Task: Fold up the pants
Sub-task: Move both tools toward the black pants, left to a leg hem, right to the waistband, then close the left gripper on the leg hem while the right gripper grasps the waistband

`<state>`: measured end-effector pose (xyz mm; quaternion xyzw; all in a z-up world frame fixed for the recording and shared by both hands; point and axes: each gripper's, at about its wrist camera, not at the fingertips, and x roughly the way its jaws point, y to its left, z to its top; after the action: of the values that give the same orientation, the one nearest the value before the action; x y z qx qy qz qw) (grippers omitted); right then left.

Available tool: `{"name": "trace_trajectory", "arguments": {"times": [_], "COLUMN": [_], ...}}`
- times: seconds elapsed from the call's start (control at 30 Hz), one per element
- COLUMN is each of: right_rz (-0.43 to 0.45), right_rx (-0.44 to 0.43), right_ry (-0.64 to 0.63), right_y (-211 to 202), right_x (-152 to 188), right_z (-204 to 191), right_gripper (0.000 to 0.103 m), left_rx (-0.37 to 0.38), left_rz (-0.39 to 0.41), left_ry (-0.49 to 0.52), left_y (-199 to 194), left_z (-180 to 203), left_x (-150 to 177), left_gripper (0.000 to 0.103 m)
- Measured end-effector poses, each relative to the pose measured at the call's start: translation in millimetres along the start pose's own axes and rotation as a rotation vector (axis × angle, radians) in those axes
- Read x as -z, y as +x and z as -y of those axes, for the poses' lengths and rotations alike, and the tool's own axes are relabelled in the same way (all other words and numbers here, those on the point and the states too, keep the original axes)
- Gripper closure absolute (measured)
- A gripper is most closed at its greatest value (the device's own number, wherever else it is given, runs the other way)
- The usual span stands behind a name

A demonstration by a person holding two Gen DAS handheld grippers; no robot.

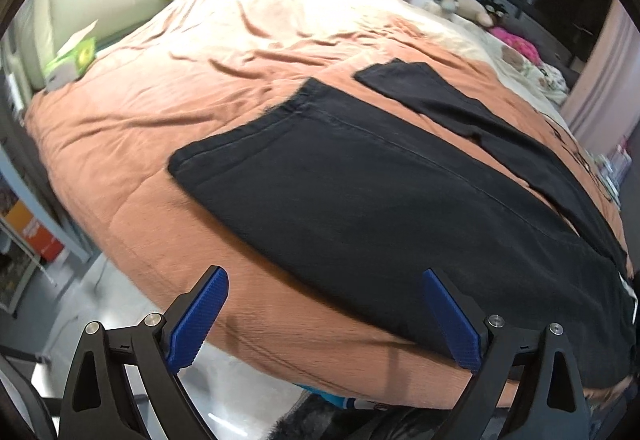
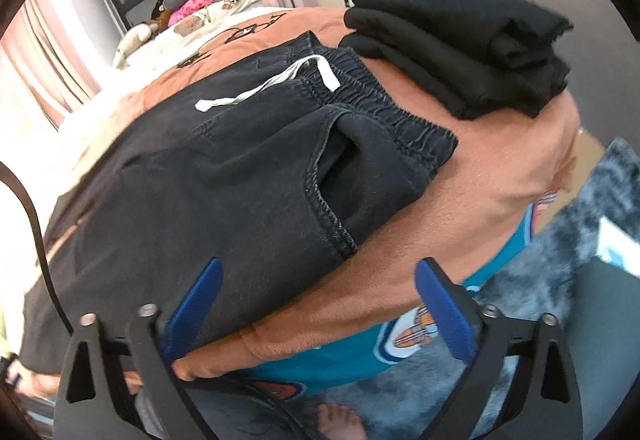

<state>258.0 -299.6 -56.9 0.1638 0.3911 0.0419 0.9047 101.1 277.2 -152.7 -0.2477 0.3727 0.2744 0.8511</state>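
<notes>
The pants lie flat and spread on the orange bedspread, close to the near edge of the bed; their long axis runs along that edge, with the elastic waistband and its white drawstring at the right end and the two legs reaching away to the left, one leg angled off toward the far side of the bed.

The right gripper hangs just off the bed edge below the waistband end, its blue pads wide apart with nothing between them; the hip pocket sits just ahead of it and slightly to its left.

The left gripper is also spread wide and empty, hovering off the same edge with the near leg ahead of it and its hem further on to the left.

Each hand is thus nearer its own end of the pants, and both look down at the near long side; a grab along that side, I judge, would suit a lengthwise fold.

A stack of folded dark clothes sits on the bedspread beyond the waistband.
</notes>
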Motion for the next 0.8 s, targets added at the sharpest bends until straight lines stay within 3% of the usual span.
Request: {"name": "trace_trajectory", "arguments": {"times": [0.1,0.37,0.53,0.8], "right_rz": [-0.024,-0.041,-0.008,-0.059], "right_rx": [-0.101,-0.251,-0.289,-0.220], "right_ry": [0.052,0.158,0.167,0.208], "right_y": [9,22,24,47], "right_x": [-6,-15,-27,-30], "right_z": [13,37,39,44], "right_gripper": [0.023,0.032,0.033,0.033], "left_rx": [0.025,0.059,0.074,0.078], "left_rz": [-0.007,-0.011,-0.009,0.006], "left_ry": [-0.042,-0.189,-0.290,-0.311], "left_y": [2,5,12,31], "left_z": [-9,-35,-54,-59], "left_x": [-1,-10,-11,-21], "left_gripper": [0.007,0.014,0.016,0.020]}}
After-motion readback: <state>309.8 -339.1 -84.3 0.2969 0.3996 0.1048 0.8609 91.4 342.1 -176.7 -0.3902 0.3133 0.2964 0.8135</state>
